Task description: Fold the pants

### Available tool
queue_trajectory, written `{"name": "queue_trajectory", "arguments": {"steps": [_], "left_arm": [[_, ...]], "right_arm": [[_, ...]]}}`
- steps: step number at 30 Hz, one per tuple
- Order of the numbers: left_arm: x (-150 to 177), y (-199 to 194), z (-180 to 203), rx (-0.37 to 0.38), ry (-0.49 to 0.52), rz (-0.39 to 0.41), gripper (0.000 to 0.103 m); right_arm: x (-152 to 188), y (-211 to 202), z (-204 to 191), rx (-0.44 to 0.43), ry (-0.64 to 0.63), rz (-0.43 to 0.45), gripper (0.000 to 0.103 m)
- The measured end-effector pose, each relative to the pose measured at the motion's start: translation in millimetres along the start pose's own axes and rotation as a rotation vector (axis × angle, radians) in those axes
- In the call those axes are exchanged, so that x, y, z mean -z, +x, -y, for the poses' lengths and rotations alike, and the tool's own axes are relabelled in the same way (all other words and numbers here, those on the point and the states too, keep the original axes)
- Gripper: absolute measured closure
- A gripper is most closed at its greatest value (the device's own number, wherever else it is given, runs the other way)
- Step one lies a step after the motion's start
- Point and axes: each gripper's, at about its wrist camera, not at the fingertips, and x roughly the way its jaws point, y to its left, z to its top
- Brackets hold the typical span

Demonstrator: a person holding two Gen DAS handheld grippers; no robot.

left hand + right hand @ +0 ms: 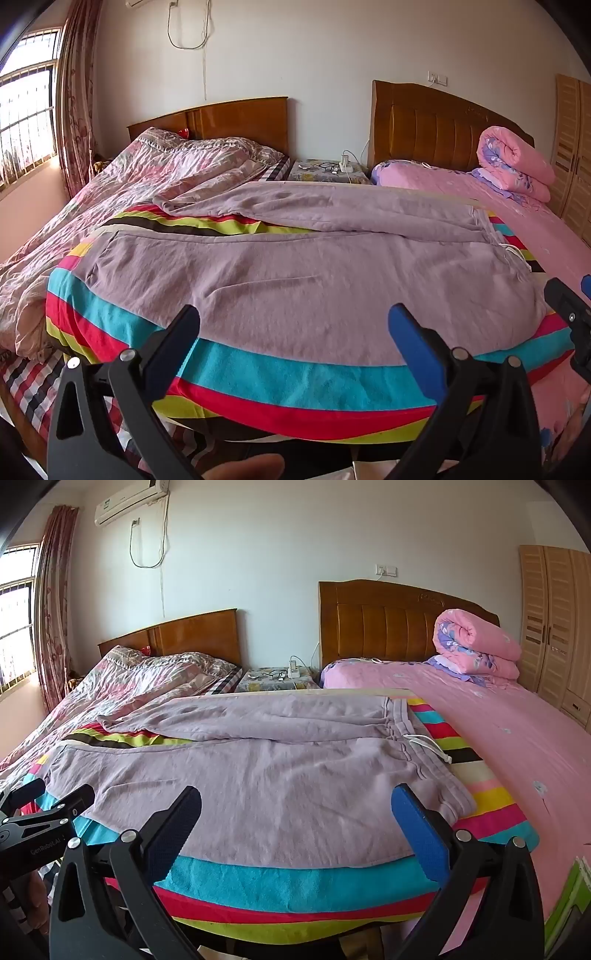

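Note:
Lilac pants (295, 273) lie spread on a bright striped cloth (280, 380) over a board. The waistband with a white drawstring (513, 254) is at the right, and the two legs run to the left. The far leg is a little rumpled. My left gripper (293, 323) is open and empty, just above the near edge of the near leg. My right gripper (295, 805) is open and empty over the near edge by the waistband (413, 760). The pants (266, 775) fill the middle of the right wrist view. Each gripper shows at the edge of the other's view.
A bed with a rumpled floral quilt (110, 192) lies on the left, and a pink bed (498, 731) with a rolled pink quilt (476, 646) on the right. A nightstand with a power strip (295, 672) stands between the wooden headboards. A wardrobe (554, 620) stands at the far right.

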Motion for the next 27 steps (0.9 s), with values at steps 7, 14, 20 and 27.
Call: {"name": "queue_trajectory", "arguments": {"steps": [7,14,20,27], "left_arm": [[-1.9,-1.4,1.8,-0.009,0.005,0.005,0.001],[4.2,0.5,-0.1,-0.004,0.01,-0.003,0.001],[4.3,0.7,0.5,-0.005,0.014,-0.009,0.001],[8.7,4.4,1.3,-0.008,0.015,-0.022,0.001]], "right_arm": [[1.2,0.3,0.9,-0.003,0.001,0.005,0.004],[2.4,0.5,0.2,-0.005,0.003,0.004,0.004],[3.1,1.1,-1.5,-0.003,0.003,0.004,0.004],[4.3,1.1,-1.7,-0.002,0.001,0.001,0.004]]}}
